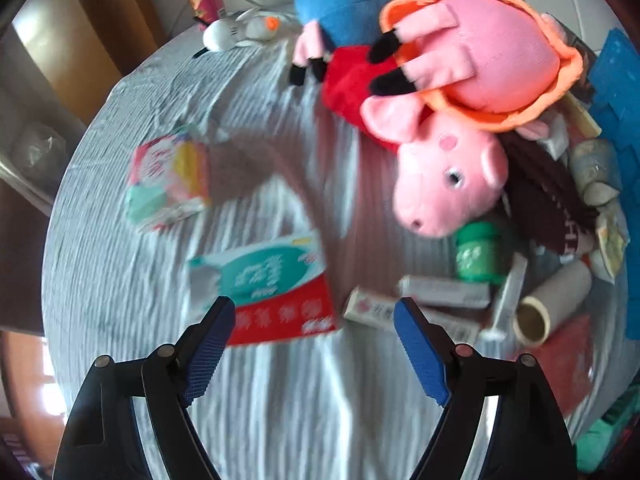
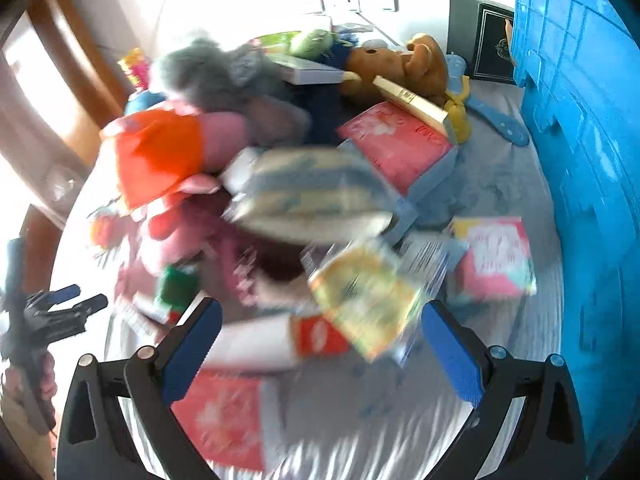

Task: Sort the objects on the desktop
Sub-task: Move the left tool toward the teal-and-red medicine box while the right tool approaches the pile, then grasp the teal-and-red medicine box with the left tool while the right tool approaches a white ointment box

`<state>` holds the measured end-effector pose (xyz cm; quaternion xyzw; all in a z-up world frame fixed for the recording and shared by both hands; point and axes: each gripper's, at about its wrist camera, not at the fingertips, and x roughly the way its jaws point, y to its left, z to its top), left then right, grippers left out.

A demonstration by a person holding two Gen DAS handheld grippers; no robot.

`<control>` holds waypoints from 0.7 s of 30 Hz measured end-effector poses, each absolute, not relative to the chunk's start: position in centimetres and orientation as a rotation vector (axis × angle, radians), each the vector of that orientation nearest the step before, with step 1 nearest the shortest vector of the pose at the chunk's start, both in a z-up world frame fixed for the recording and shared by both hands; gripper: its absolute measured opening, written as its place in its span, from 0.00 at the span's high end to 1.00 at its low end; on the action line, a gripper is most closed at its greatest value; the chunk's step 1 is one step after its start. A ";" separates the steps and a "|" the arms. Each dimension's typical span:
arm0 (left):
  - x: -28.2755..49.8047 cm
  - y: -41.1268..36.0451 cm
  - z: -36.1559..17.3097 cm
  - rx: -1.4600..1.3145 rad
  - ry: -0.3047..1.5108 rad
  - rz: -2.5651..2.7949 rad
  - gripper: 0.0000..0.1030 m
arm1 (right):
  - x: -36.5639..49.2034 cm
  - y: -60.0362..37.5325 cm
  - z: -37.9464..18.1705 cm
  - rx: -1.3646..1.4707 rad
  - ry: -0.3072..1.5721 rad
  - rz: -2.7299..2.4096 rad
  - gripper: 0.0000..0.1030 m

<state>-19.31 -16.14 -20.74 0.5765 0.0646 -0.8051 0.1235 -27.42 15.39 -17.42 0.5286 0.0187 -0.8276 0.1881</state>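
Both grippers hang wide open and empty over a cluttered tabletop: the left gripper (image 1: 314, 344) above a green-and-red carton (image 1: 276, 292) lying flat on the near part of the grey cloth (image 1: 132, 280), the right gripper (image 2: 320, 340) over a blurred heap of packets and boxes (image 2: 360, 304) near a blue crate (image 2: 580, 160). To the far right, a pink pig plush (image 1: 448, 184) sprawls soft and light. The carton looks stiff, light and best pinched across its short edges; the cardboard tube (image 1: 552, 304) could roll.
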 end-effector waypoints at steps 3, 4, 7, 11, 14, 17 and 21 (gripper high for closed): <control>-19.0 -18.8 -22.3 1.691 0.183 -2.281 0.20 | -25.9 12.8 -19.2 1.534 0.035 -2.259 0.00; -19.0 -20.3 -23.0 1.688 0.188 -2.261 0.20 | -25.6 11.9 -19.5 1.536 0.037 -2.243 0.00; -18.3 -23.0 -24.0 1.676 0.240 -2.243 0.20 | -25.0 9.0 -19.4 1.501 0.059 -2.221 0.00; -19.0 -24.5 -24.8 1.674 0.274 -2.262 0.20 | -24.5 4.5 -19.5 1.469 0.071 -2.215 0.00; -20.8 -25.3 -25.7 1.726 0.288 -2.330 0.25 | -24.3 0.8 -19.8 1.469 0.073 -2.204 0.28; -22.8 -24.6 -26.0 1.735 0.186 -2.412 0.25 | -24.0 -2.8 -20.2 1.468 0.076 -2.194 0.45; -25.1 -24.9 -26.9 1.721 0.073 -2.458 0.22 | -23.5 -6.4 -21.2 1.486 0.094 -2.163 0.45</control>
